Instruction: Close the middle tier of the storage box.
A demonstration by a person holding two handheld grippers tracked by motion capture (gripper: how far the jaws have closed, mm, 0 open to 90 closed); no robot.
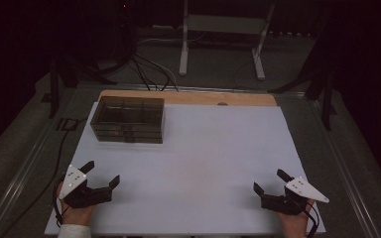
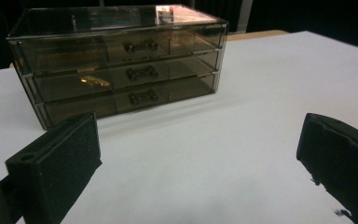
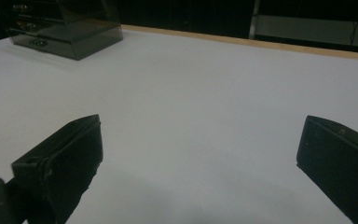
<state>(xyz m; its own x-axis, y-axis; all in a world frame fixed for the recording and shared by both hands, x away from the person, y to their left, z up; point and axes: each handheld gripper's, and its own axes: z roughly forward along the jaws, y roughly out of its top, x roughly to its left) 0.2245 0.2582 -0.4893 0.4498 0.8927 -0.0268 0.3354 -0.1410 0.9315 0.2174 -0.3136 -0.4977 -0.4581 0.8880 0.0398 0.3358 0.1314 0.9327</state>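
Left gripper [image 1: 101, 172] and right gripper [image 1: 268, 180] rest wide open (nothing held), well apart from the drawer box [image 1: 128, 119]

The one obstacle on the desk [image 1: 203, 148] is the smoked three-drawer box [image 1: 128, 119], standing at the far left corner with its drawer fronts [image 2: 137, 72] facing the near edge. Bare surface runs from those fronts down to the left tongs [image 1: 101, 172], whose jaws stand wide apart (nothing lies between them). The right tongs [image 1: 268, 181], also spread wide, face open desk all the way to the far wooden strip [image 1: 193, 97].
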